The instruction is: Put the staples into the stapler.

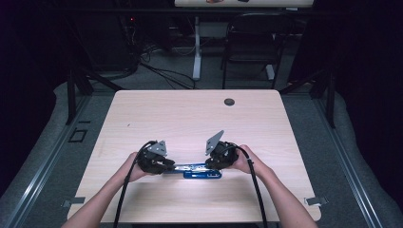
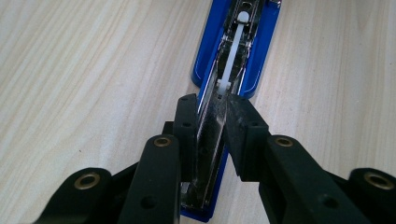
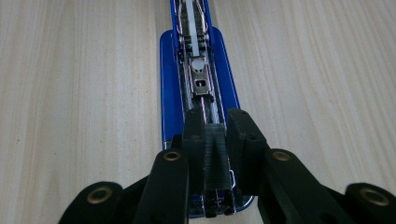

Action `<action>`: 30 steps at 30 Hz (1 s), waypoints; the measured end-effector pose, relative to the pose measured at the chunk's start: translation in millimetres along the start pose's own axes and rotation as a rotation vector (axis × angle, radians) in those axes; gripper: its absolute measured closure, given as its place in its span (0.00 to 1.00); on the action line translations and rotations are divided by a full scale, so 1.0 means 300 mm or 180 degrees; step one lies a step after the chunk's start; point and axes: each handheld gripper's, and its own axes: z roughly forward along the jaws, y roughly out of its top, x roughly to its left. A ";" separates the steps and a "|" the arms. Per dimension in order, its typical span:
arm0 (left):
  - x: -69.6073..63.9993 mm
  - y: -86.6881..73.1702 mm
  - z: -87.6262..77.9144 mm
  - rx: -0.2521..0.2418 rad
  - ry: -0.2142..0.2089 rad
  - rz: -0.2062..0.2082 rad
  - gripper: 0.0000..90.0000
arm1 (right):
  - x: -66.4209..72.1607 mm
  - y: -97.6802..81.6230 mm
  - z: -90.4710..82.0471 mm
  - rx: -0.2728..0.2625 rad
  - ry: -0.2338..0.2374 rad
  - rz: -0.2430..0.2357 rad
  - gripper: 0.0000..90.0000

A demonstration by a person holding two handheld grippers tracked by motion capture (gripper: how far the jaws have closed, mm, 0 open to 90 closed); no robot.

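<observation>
Here we see a blue stapler point(image 1: 202, 171) lying opened flat (metal magazine up) near the table's point(image 1: 190, 118) front edge; left gripper point(image 2: 208, 116) & right gripper point(image 3: 215, 119) each pinch one end.

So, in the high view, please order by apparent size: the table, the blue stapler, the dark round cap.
1. Table, largest by far.
2. Stapler, partly covered by both grippers.
3. Cap, smallest, though it sits farther from the camera.

A pale wooden table point(image 1: 142, 109) stands on grey floor point(image 1: 166, 71) in a dark room, a black chair point(image 1: 252, 42) behind.
</observation>
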 end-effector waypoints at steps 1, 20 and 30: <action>0.001 -0.002 0.003 -0.0039 -0.0024 -0.0006 0.83 | -0.002 0.000 -0.002 0.0024 0.0002 -0.0006 0.87; 0.001 -0.001 0.002 -0.0023 -0.0019 -0.0008 0.83 | -0.005 -0.003 -0.008 0.0009 0.0037 0.0024 0.87; 0.001 -0.001 0.001 -0.0012 -0.0010 -0.0006 0.83 | -0.005 -0.007 -0.026 -0.0033 0.0054 -0.0024 0.87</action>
